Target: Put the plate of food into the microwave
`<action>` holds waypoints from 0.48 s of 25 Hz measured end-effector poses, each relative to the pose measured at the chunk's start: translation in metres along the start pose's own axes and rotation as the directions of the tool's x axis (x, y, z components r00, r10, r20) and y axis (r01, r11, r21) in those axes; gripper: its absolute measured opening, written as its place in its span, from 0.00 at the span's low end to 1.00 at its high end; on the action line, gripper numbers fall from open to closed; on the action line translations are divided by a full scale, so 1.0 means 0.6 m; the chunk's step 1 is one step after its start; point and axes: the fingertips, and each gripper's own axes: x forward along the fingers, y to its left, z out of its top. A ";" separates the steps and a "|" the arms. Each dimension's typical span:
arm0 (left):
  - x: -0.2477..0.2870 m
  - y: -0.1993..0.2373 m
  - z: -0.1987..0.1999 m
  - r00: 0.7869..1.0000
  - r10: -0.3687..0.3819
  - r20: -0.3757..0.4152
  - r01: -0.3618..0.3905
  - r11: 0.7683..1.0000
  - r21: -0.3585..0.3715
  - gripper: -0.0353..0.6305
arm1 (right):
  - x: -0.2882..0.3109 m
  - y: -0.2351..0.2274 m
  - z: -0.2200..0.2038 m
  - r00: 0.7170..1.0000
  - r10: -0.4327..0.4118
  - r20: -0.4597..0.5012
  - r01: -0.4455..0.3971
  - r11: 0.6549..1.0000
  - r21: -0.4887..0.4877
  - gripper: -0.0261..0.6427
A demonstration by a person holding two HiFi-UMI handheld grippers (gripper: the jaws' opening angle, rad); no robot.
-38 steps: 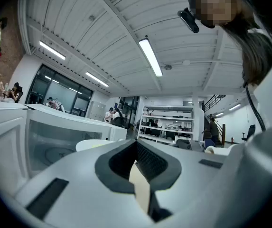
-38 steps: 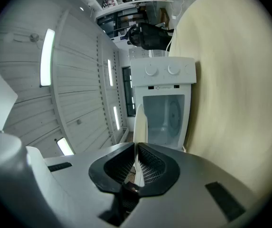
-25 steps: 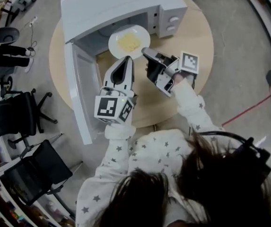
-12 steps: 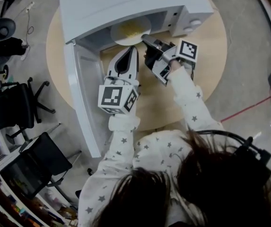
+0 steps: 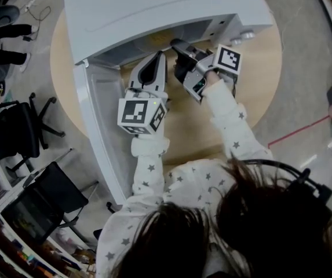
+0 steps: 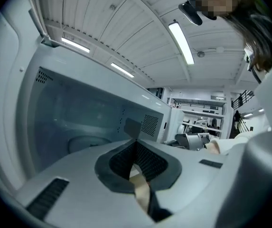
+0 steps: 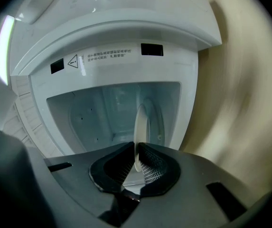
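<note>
The white plate (image 7: pixel 139 122) stands edge-on between my right gripper's (image 7: pixel 136 161) dark pads, which are shut on its rim. It reaches into the open cavity of the white microwave (image 7: pixel 102 110). In the head view the plate of yellow food (image 5: pixel 159 38) is mostly hidden under the microwave's top (image 5: pixel 154 7), and the black right gripper (image 5: pixel 175 43) is at the opening. Just left of it, my white left gripper (image 5: pixel 159 55) points into the same opening. In its own view the left gripper (image 6: pixel 136 148) is shut with nothing in it, facing the cavity and its turntable (image 6: pixel 86 144).
The microwave door (image 5: pixel 99 126) hangs open toward me on the left. The microwave sits on a round wooden table (image 5: pixel 252 68), its control knobs (image 5: pixel 241 36) at the right. Office chairs (image 5: pixel 15 132) stand on the floor to the left.
The plate has gone from in front of the microwave opening into the cavity, carried by the right gripper. The left gripper has moved forward alongside it.
</note>
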 end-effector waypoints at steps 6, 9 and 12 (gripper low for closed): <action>0.014 0.009 -0.007 1.000 0.003 -0.013 -0.003 1.000 -0.002 0.06 | 0.007 -0.005 0.004 1.000 -0.011 -0.002 0.011 1.000 0.000 0.07; 0.018 0.013 -0.010 1.000 0.005 -0.021 -0.005 1.000 -0.006 0.06 | 0.012 -0.004 0.006 1.000 -0.022 0.003 0.022 1.000 -0.017 0.07; 0.020 0.017 -0.014 1.000 0.006 -0.028 -0.006 1.000 -0.007 0.06 | 0.014 -0.009 0.005 0.997 -0.079 -0.009 0.078 0.995 -0.070 0.07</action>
